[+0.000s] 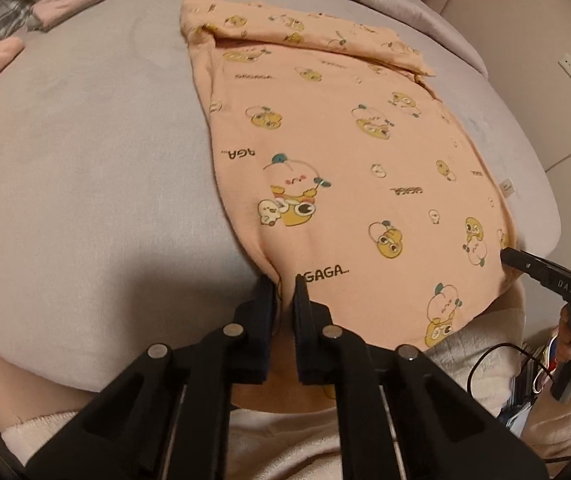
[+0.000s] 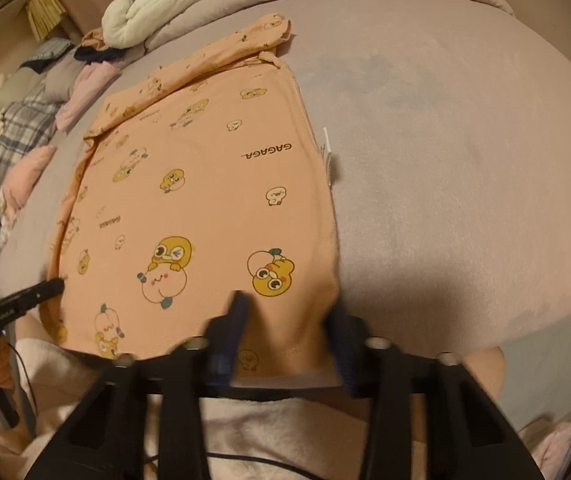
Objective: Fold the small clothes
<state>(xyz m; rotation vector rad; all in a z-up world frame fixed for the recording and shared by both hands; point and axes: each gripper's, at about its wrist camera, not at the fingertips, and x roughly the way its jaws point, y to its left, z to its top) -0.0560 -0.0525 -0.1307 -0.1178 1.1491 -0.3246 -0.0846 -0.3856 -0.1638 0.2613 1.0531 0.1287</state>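
Spread flat on a grey bed [image 1: 85, 168], a peach cartoon-print garment [image 1: 337, 152] has its far sleeves already folded in. The left gripper [image 1: 283, 280] pinches the near left hem, clenched on cloth. The right gripper [image 2: 285, 304] straddles the near right corner, fingers apart. Next, likely: close right, then lift both corners toward the far edge.

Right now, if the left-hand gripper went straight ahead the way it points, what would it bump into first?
The left gripper already pinches the near edge of the peach cartoon-print cotton garment; going on, it would probably just push that cloth.
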